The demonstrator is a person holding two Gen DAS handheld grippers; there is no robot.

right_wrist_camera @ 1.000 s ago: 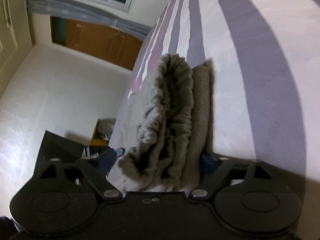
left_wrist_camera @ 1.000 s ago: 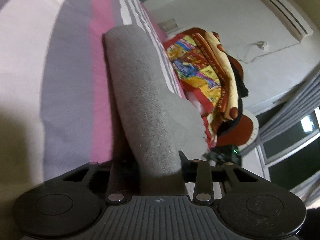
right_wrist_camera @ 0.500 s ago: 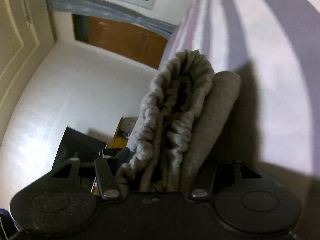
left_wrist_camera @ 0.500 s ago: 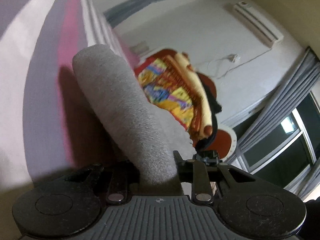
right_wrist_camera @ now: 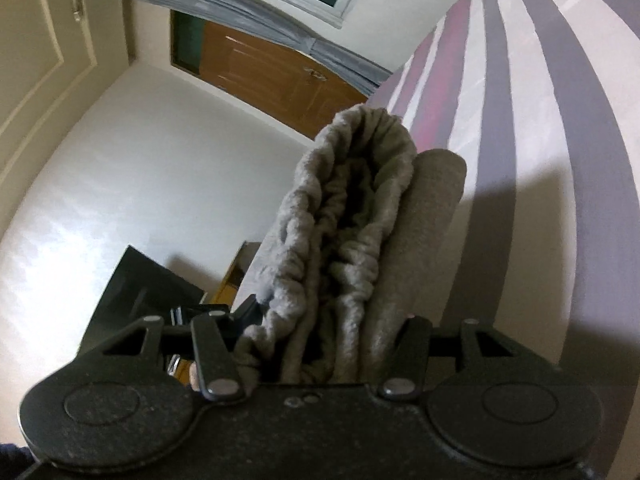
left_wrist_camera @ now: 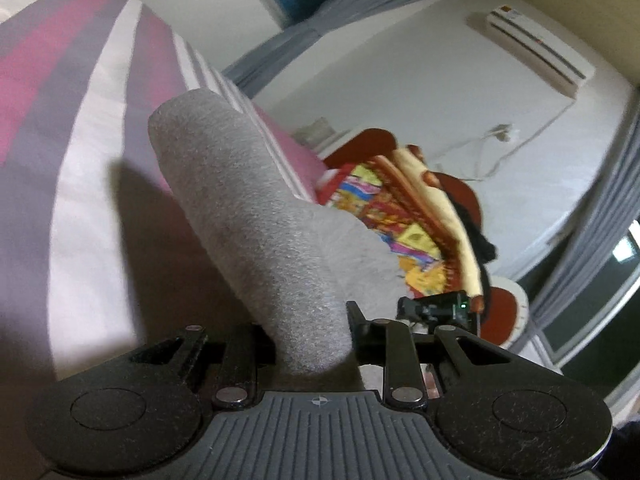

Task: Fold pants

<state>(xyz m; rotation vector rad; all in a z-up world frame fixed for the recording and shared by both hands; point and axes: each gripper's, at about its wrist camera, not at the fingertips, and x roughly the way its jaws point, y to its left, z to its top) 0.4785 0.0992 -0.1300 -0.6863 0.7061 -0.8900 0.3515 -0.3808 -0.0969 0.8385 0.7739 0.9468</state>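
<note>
The grey fleece pants are folded into a thick bundle and held off the striped bed. In the left wrist view my left gripper [left_wrist_camera: 310,334] is shut on the smooth folded edge of the pants [left_wrist_camera: 248,216], which casts a shadow on the sheet. In the right wrist view my right gripper [right_wrist_camera: 324,344] is shut on the other end, where the gathered elastic waistband [right_wrist_camera: 344,208] bunches up between the jaws. The fingertips of both grippers are hidden by the cloth.
The bed sheet [left_wrist_camera: 72,128] has pink, grey and white stripes and also shows in the right wrist view [right_wrist_camera: 532,92]. A colourful folded blanket [left_wrist_camera: 400,216] lies at the bed's far end. A wooden door [right_wrist_camera: 264,76] and a dark box [right_wrist_camera: 144,284] stand beyond the bed.
Both grippers have lifted the folded pants away from the sheet and tilted up; more wall and room show now, and the shadow under the bundle has grown.
</note>
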